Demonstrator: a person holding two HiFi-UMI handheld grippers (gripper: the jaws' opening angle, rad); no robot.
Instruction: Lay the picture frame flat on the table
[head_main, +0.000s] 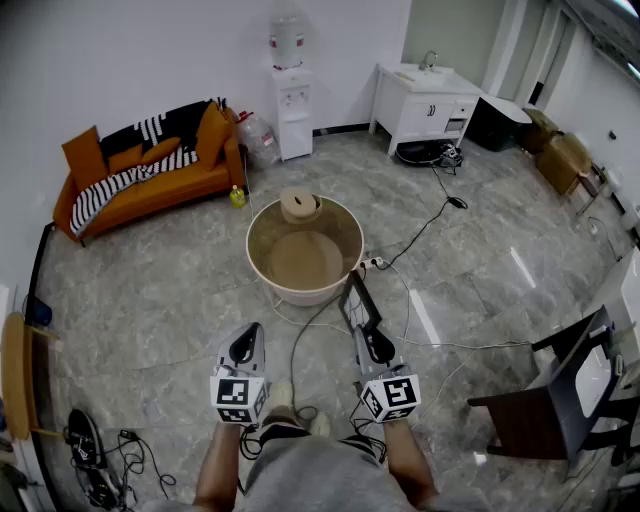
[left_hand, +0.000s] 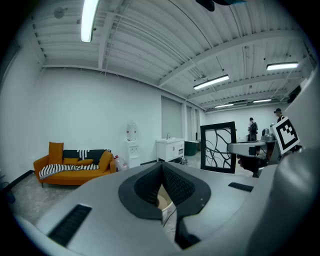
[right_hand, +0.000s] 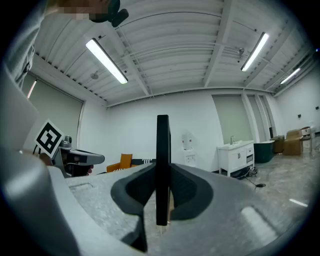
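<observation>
The picture frame (head_main: 358, 300) is black with a white branching pattern (left_hand: 218, 147). My right gripper (head_main: 372, 343) is shut on its lower edge and holds it upright in the air, short of the round beige table (head_main: 262, 275). In the right gripper view the frame (right_hand: 162, 150) stands edge-on between the pads. My left gripper (head_main: 245, 345) hangs beside it, to the left, with its jaws together and nothing in them (left_hand: 162, 187). A beige cylinder (head_main: 300, 204) sits at the table's far side.
An orange sofa (head_main: 150, 165) stands at the back left, with a water dispenser (head_main: 293, 110) and a white cabinet (head_main: 425, 100) along the far wall. A dark chair (head_main: 560, 400) is at the right. Cables (head_main: 420, 230) run over the floor around the table.
</observation>
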